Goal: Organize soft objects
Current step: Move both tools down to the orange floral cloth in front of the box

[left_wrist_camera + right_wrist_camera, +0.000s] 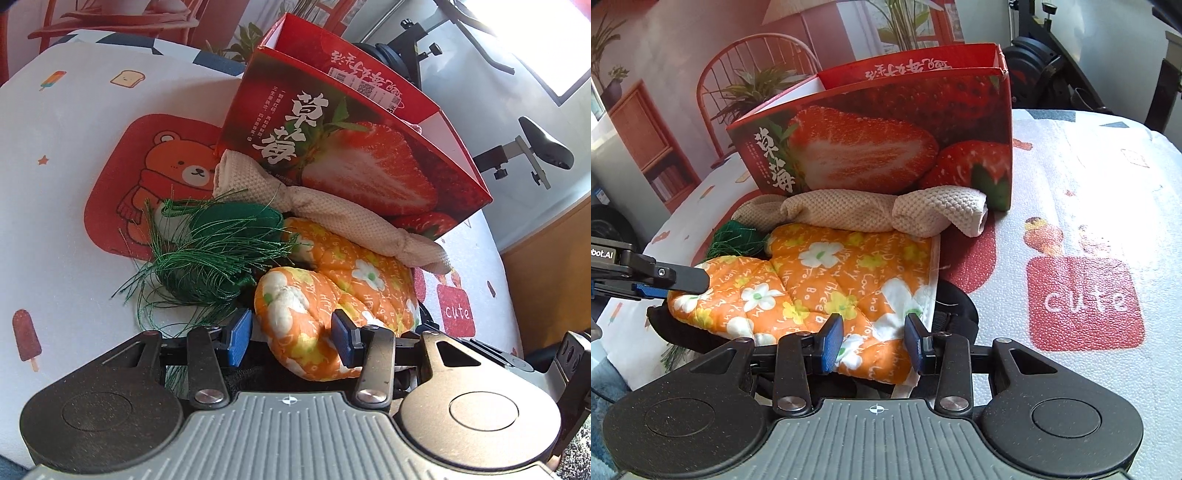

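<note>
1. Nearest the lens, the orange floral quilted cloth point(827, 284) is straddled by the right gripper point(873, 341); its jaws stand apart around the cloth's near edge, and no firm clamp is seen.
2. At the cloth's other end, a bunched fold point(295, 317) lies between the parted pads of the left gripper point(291, 334), seemingly so both ends can be lifted together.
3. Behind the cloth, a beige knotted towel point(871, 214) rests against the red strawberry box point(886, 147), judged the likely container.
4. Beside it, a green tassel bundle point(207, 254) is spread on the printed tablecloth point(1071, 184).
</note>
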Available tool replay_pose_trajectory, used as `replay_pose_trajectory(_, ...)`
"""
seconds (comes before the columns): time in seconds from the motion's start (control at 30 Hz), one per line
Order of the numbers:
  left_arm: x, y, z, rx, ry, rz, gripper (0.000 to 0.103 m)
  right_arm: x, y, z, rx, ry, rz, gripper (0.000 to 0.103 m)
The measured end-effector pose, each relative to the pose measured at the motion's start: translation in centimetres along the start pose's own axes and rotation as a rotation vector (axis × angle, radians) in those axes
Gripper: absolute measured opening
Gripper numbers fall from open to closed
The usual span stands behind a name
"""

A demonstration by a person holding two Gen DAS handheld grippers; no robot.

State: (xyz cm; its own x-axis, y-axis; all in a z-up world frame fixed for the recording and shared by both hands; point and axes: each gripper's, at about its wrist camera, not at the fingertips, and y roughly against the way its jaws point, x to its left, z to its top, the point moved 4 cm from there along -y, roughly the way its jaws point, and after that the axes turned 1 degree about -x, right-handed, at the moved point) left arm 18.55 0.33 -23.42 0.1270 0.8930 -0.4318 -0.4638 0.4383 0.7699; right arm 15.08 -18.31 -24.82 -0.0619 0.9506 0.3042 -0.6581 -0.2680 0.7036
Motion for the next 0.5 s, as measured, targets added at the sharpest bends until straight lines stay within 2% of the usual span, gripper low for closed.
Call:
replay_pose_trajectory(0.2, -1.1, -1.0, 0.3, 0.012, -0.021, 0.000, 0.050, -0.2, 0.1, -0.1, -0.005, -0.009, 0.011, 0.035)
replay_pose_trajectory(0.23, -1.2, -0.8, 0.3, 0.003, -0.023, 0.004, 0.048, -0.2, 0.1, -0.2, -0.006, -0.011, 0.012, 0.035)
replay_pose_trajectory(0.37, -1.8, 0.5, 0.5, -0.040, -0.058, 0.010, 0.029, -0.2, 0.2, -0.2, -0.005, -0.016, 0.011, 0.034)
replay_pose_trajectory(0.5, -2.8, 2.1, 0.4, -0.071, -0.091, -0.011, 0.026, -0.2, 0.4, -0.3, -0.004, -0.022, 0.012, 0.034)
